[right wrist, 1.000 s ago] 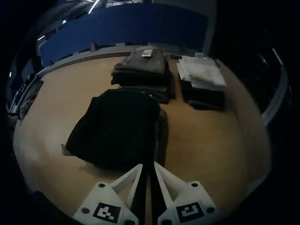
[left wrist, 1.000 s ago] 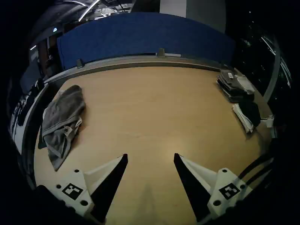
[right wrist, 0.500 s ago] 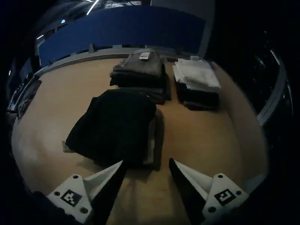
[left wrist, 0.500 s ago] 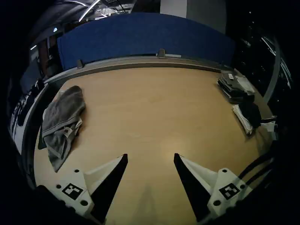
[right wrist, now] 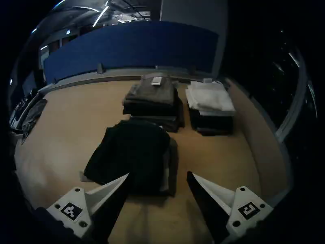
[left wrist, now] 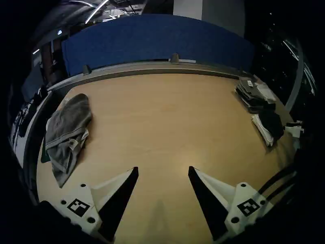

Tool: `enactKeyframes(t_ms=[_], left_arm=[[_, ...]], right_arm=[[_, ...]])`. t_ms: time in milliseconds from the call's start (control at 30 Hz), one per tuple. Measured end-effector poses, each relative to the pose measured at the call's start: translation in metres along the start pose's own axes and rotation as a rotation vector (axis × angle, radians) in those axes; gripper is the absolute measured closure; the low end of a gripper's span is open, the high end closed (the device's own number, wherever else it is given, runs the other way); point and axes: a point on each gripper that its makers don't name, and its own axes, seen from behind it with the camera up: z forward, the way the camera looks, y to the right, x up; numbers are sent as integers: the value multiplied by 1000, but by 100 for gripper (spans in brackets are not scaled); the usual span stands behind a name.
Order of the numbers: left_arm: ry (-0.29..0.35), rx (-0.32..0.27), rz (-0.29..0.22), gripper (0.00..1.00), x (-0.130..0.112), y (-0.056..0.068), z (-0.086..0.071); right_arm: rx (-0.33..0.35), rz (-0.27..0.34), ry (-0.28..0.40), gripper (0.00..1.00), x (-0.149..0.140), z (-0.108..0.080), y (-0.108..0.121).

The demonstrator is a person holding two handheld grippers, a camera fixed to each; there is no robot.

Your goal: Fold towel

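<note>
While the left tool point(left wrist: 162, 167) hangs spread wide and empty above the wooden table point(left wrist: 162, 114), a crumpled grey towel point(left wrist: 67, 132) lies unfolded near the table's left edge. The right tool point(right wrist: 157, 174), likewise spread and gripping nothing, sits just short of a folded dark towel point(right wrist: 132, 156), behind which stand a grey stack point(right wrist: 152, 95) and a white-topped stack point(right wrist: 209, 101), side by side before the blue partition point(right wrist: 130, 44)

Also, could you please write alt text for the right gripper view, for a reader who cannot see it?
The open right gripper points at a folded dark towel lying on a wooden table. Behind the towel stand two stacks of folded towels, a grey stack and a white-topped stack, before a blue partition.
</note>
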Motion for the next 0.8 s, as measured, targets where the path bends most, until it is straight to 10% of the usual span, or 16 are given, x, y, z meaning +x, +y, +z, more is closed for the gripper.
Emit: enactKeyframes(t_ms=[800], left_arm=[[2, 19, -24, 9, 0, -13, 3]], right_arm=[[72, -70, 53, 0, 63, 42, -42]])
